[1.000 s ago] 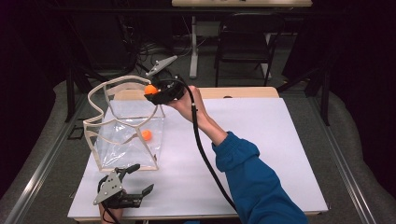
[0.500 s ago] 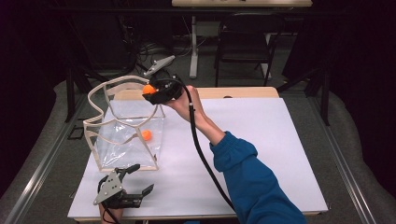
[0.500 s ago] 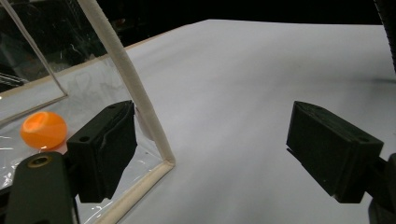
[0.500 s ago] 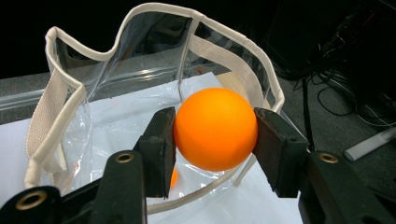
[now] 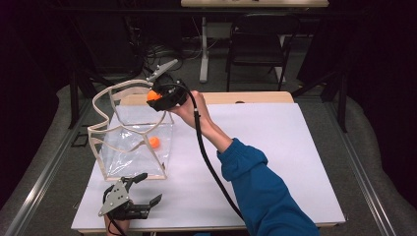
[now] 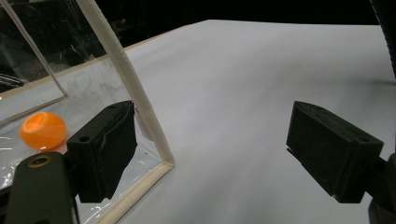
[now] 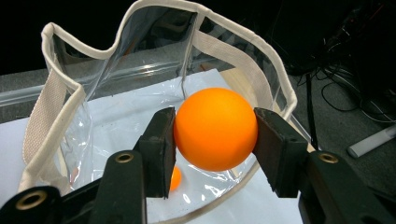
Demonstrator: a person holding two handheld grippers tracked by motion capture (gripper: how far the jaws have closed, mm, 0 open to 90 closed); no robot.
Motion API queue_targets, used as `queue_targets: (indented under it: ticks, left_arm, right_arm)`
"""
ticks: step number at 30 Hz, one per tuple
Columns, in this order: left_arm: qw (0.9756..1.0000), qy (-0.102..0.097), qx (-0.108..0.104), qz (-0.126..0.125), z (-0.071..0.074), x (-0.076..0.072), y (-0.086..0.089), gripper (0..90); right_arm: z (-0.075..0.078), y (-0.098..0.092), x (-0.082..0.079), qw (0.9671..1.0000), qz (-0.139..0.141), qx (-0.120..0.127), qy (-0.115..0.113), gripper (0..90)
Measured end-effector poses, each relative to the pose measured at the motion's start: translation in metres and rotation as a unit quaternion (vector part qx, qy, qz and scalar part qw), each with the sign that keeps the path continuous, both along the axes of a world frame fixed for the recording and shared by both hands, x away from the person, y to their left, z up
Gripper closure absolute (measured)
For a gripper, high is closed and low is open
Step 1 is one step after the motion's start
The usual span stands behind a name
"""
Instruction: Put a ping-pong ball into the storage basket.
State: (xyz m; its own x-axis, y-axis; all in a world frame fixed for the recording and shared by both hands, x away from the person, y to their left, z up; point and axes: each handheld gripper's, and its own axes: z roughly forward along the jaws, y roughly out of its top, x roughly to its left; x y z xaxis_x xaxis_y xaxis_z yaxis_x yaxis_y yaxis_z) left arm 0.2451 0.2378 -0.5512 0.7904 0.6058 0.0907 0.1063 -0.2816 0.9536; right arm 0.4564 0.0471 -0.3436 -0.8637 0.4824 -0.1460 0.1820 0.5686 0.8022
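One orange ball [image 5: 154,142] is already bagged; a second ball [image 7: 215,128] is pinched by the right claw [image 7: 212,140] over the clear bag [image 5: 105,129], release pending. Left claw [image 6: 210,149] is spread, idle on the table [image 5: 295,147].

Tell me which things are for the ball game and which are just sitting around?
Part of the job:
- orange ball held in the right tongs
- clear bag
- second orange ball inside the bag
- left tongs, open beside the bag

Just lying about:
- black chair
- cables on the floor
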Motion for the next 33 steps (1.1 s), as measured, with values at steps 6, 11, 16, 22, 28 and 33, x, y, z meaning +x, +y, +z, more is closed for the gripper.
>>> queue_targets:
  ticks: [6, 11, 16, 22, 28, 33]
  left_arm:
    - [1.0000, 0.000, -0.001, 0.000, 0.000, 0.000, 0.001, 15.9]
    - [1.0000, 0.001, -0.001, 0.000, 0.000, 0.000, 0.000, 15.9]
    - [1.0000, 0.001, -0.001, -0.001, 0.000, 0.000, 0.000, 15.8]
    - [1.0000, 0.001, -0.001, -0.001, 0.000, 0.000, 0.000, 15.8]
    - [1.0000, 0.002, -0.001, -0.001, 0.000, 0.000, 0.000, 15.8]
    - [1.0000, 0.001, -0.002, 0.001, 0.000, 0.000, 0.001, 15.9]
  right_arm:
    - [0.000, 0.004, 0.000, 1.0000, 0.002, -0.003, 0.001, 50.8]
    - [-0.001, 0.008, 0.000, 0.9999, 0.005, -0.009, 0.004, 50.8]
    - [-0.004, 0.014, 0.001, 0.9998, 0.008, -0.017, 0.008, 50.8]
    - [-0.005, 0.019, 0.001, 0.9996, 0.007, -0.025, 0.011, 50.7]
    - [-0.007, 0.026, 0.001, 0.9993, 0.009, -0.035, 0.014, 50.7]
    - [-0.009, 0.027, 0.003, 0.9992, 0.008, -0.035, 0.020, 50.6]
